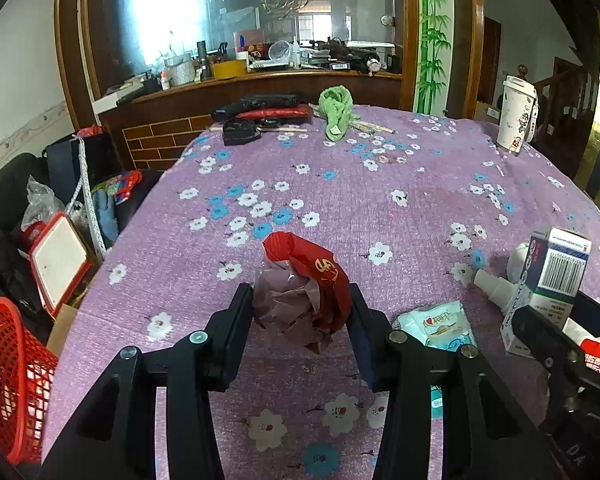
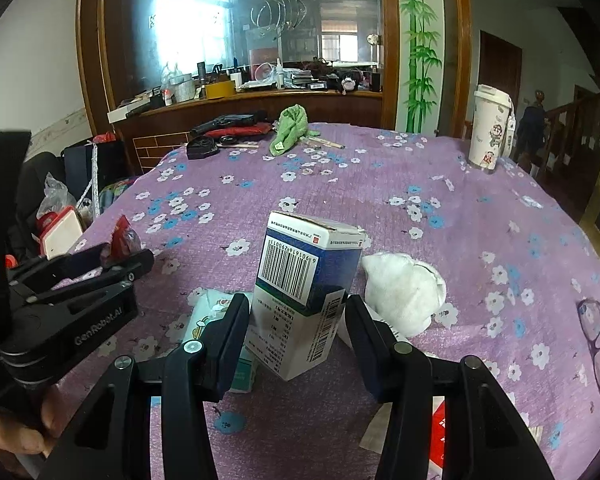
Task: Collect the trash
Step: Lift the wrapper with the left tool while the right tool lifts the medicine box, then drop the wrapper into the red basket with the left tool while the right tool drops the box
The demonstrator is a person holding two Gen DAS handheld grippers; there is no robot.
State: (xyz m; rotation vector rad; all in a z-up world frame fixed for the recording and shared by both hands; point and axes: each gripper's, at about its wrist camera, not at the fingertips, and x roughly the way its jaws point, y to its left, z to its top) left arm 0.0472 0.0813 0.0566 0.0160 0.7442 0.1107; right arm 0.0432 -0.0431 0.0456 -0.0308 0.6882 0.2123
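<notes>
Left gripper (image 1: 300,312), fingers clamped on a crumpled red-and-brown wrapper (image 1: 304,288) held above the purple floral tablecloth (image 1: 380,200); right gripper (image 2: 298,320), fingers gripping a tilted blue-and-white carton (image 2: 304,292) beside a white tissue wad (image 2: 404,292); red mesh basket (image 1: 8,376) at table's left edge.

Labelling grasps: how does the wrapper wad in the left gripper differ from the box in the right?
The wrapper wad is crumpled, soft, red and brownish; the box is rigid, white and blue, with a barcode. The wad bulges shapelessly; the box keeps flat faces and tilts. Both sit clamped between black fingers above the purple flowered tablecloth.
</notes>
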